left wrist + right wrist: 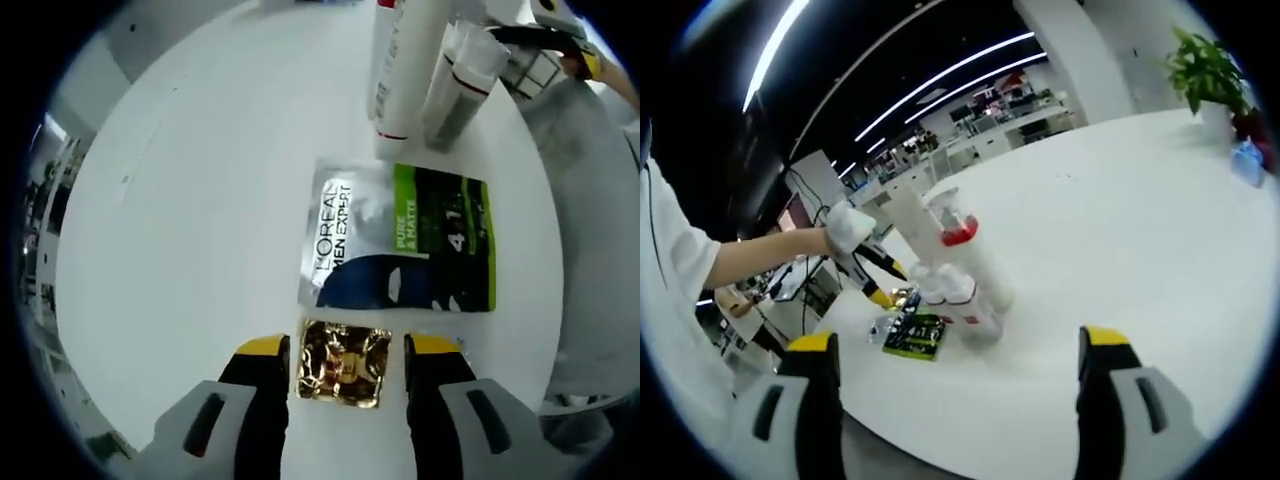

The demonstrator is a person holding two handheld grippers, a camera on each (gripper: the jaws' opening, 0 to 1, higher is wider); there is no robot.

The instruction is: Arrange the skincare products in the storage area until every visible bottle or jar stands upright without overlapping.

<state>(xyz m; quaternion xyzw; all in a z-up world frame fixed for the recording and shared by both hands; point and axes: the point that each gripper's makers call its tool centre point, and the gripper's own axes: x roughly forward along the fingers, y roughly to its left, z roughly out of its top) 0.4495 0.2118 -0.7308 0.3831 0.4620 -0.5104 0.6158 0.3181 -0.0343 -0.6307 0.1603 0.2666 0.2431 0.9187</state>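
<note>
My left gripper [345,345] is open low over the white table [200,200], its yellow-tipped jaws on either side of a small gold foil sachet [345,362] that lies flat. Just beyond lies a grey and green L'Oreal sachet [395,240]. Past that are two white tubes with red bands, one upright [400,70] and one leaning [462,80]. In the right gripper view my right gripper [960,345] is open in the air, well short of the cluster of white bottles [952,265]. There the left gripper [883,285], held by a gloved hand [848,228], hovers beside the sachet [915,335].
The round table has a wide bare surface [1120,220] right of the bottles. A potted plant [1205,65] and a blue item [1245,160] sit at its far edge. The person's pale clothing [590,200] is beyond the table's edge. Office desks are in the background.
</note>
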